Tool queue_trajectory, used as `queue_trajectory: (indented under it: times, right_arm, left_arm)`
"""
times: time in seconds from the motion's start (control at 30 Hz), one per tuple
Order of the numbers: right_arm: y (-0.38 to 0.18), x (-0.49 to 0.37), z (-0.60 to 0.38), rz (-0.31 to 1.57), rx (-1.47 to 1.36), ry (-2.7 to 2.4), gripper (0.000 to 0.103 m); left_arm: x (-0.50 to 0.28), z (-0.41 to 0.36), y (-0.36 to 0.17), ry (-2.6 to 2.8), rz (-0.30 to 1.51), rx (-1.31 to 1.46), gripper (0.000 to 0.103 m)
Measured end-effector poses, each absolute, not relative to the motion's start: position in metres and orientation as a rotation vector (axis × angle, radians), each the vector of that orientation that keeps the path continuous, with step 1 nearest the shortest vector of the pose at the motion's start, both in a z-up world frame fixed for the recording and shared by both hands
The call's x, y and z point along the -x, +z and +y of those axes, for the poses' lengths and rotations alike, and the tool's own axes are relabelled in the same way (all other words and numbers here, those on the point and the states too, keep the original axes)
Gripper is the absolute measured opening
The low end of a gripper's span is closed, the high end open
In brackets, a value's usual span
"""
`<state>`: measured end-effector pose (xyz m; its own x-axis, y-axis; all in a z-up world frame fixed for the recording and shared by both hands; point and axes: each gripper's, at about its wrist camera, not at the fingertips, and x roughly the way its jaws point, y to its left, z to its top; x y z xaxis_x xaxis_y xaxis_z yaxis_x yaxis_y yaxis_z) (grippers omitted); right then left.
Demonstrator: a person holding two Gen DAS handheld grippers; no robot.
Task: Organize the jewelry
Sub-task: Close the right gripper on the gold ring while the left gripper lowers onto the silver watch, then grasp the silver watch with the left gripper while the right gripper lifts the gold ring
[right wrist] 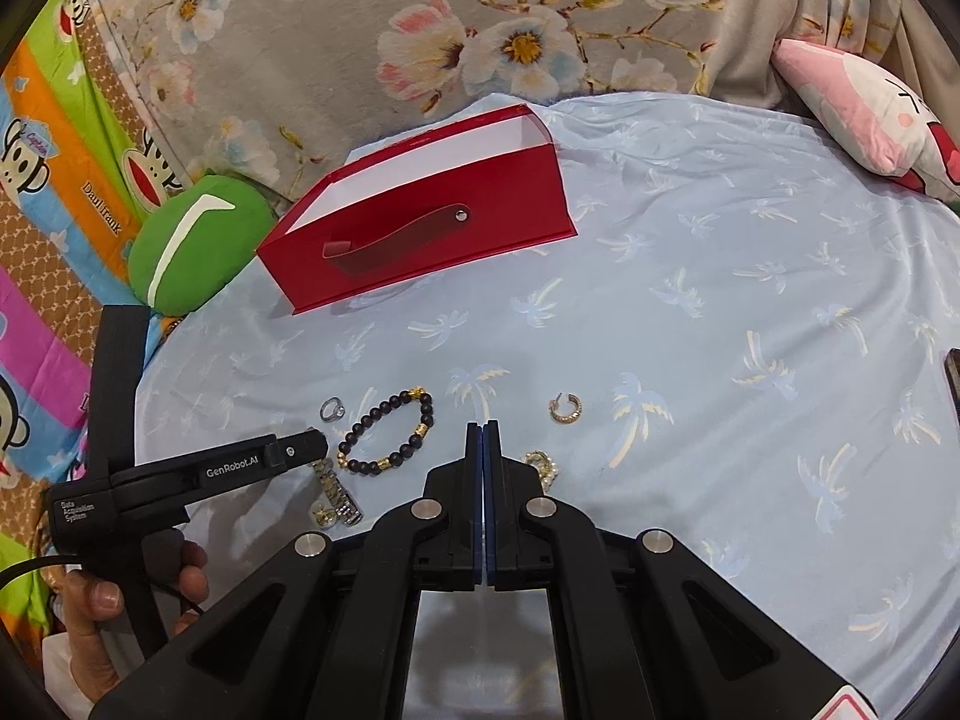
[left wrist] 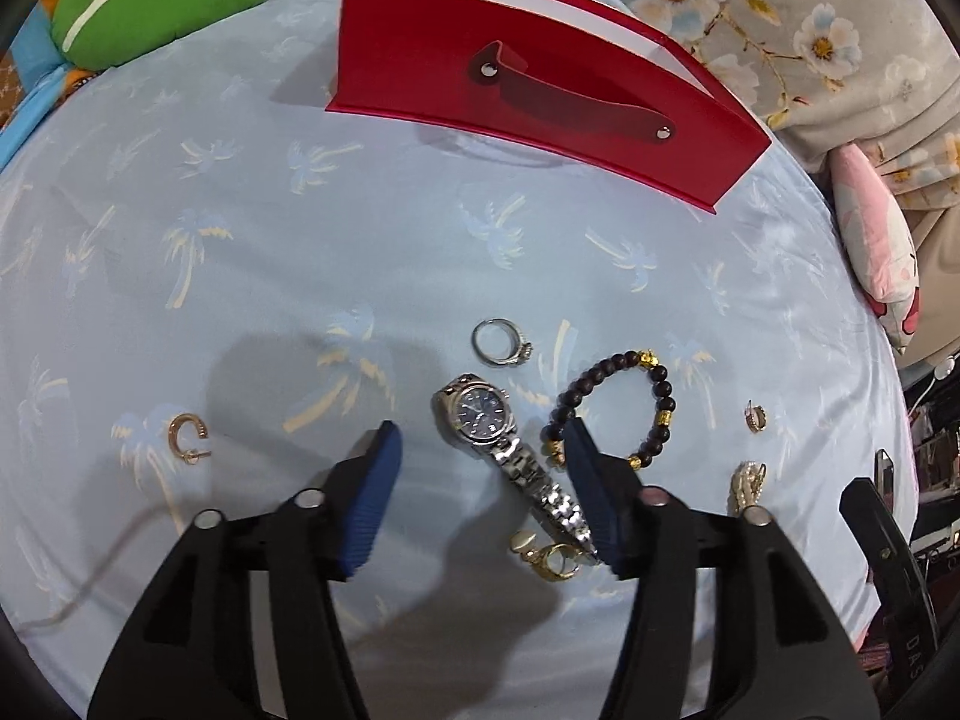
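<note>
**Jewelry all still loose, box empty as far as I can see**

Nothing has gone into my red box (left wrist: 516,90) yet, judging by how things lie. It stands open at the far side of the bed's blue palm-print sheet (left wrist: 240,276), its white inside showing only in part, so I cannot rule out a small piece at the bottom.

Everything else lies scattered on the sheet nearer to me: a silver ring (left wrist: 501,342), a steel watch (left wrist: 486,420), a dark bead bracelet (left wrist: 624,408) with gold beads, a gold hoop earring (left wrist: 189,435) off alone to one side, a second hoop earring (right wrist: 566,408), a pearl-and-gold piece (right wrist: 542,465) and a gold ring (left wrist: 555,558) by the watch strap's end.

My left claw (left wrist: 480,462) hangs above the watch, jaws standing well apart with the strap between them, nothing gripped. My right claw (right wrist: 483,438) is pressed fully closed and empty, hovering near the bracelet and the pearl piece.

I judge the sorting has barely begun; all the pieces I can see remain to be moved, the watch likely first.
</note>
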<state>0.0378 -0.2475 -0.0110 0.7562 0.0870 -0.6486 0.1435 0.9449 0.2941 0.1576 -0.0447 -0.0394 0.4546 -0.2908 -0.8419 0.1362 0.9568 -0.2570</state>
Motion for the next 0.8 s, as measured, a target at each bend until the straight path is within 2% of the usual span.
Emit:
queue_trajectory:
  times: [0.03,0.1,0.17,0.2,0.23,0.27,0.33,0.4,0.43,0.63,0.7,0.8]
  right_arm:
    - [-0.012,-0.038,-0.249,0.721,-0.342,-0.036,0.0]
    - [-0.016,-0.041,-0.252,0.733,-0.347,-0.045,0.0]
    - [-0.021,-0.045,-0.253,0.759,-0.336,-0.058,0.002]
    - [-0.024,-0.048,-0.252,0.775,-0.325,-0.067,0.008]
    - [-0.026,-0.051,-0.253,0.784,-0.321,-0.069,0.015]
    - [-0.03,-0.054,-0.253,0.794,-0.318,-0.073,0.017]
    - [-0.035,-0.059,-0.254,0.81,-0.321,-0.073,0.018]
    - [-0.04,-0.064,-0.253,0.825,-0.321,-0.069,0.018]
    - [-0.042,-0.066,-0.252,0.832,-0.32,-0.066,0.019]
    - [-0.054,-0.077,-0.251,0.871,-0.313,-0.078,0.019]
    - [-0.054,-0.078,-0.249,0.87,-0.301,-0.085,0.019]
    - [-0.055,-0.08,-0.251,0.868,-0.306,-0.094,0.016]
  left_arm:
    - [-0.158,-0.048,-0.04,-0.262,1.066,0.155,0.067]
    - [-0.159,-0.056,-0.041,-0.247,1.063,0.138,0.073]
    - [-0.16,-0.062,-0.042,-0.222,1.052,0.105,0.073]
    - [-0.161,-0.065,-0.042,-0.213,1.046,0.089,0.072]
    - [-0.161,-0.067,-0.042,-0.198,1.038,0.073,0.066]
    - [-0.16,-0.067,-0.042,-0.188,1.03,0.062,0.059]
    - [-0.16,-0.067,-0.041,-0.182,1.015,0.05,0.042]
    - [-0.161,-0.063,-0.04,-0.194,1.016,0.078,0.032]
    - [-0.162,-0.062,-0.04,-0.202,1.017,0.092,0.021]
    - [-0.161,-0.059,-0.04,-0.221,1.019,0.114,0.02]
    - [-0.158,-0.057,-0.035,-0.228,0.989,0.115,0.007]
    - [-0.158,-0.054,-0.031,-0.249,0.995,0.129,0.006]
